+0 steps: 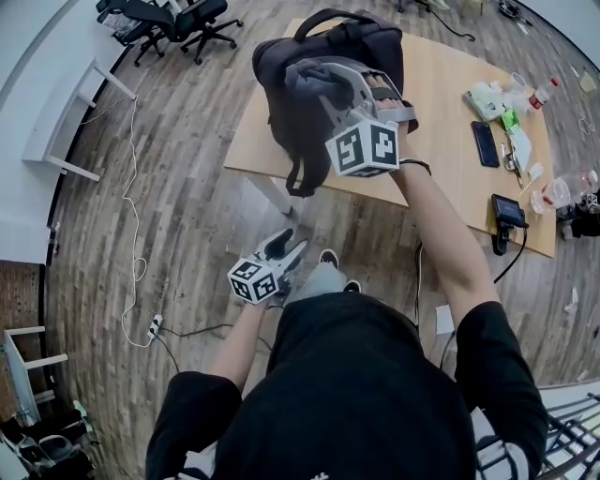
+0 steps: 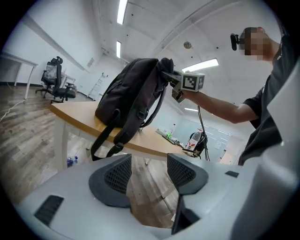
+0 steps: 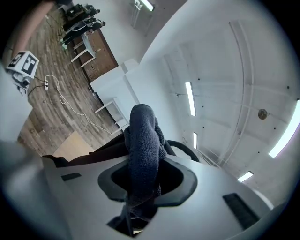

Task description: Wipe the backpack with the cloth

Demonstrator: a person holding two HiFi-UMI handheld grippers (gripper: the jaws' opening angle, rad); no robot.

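A dark backpack (image 1: pixel 281 112) stands upright on the wooden table (image 1: pixel 441 122), near its front left corner. My right gripper (image 1: pixel 323 84) is raised at the backpack's top and is shut on a dark grey cloth (image 1: pixel 302 77). In the right gripper view the cloth (image 3: pixel 143 154) sticks out bunched between the pads, with the backpack (image 3: pixel 93 152) dark just below. My left gripper (image 1: pixel 289 248) hangs low over the floor, short of the table, open and empty. The left gripper view shows the backpack (image 2: pixel 133 96) ahead of it, with straps dangling over the table edge.
A phone (image 1: pixel 485 143), a small black device (image 1: pixel 506 214), bottles and small clutter lie on the table's right side. Office chairs (image 1: pixel 183 23) stand at the back left. A white cable and power strip (image 1: pixel 155 326) lie on the wooden floor at the left.
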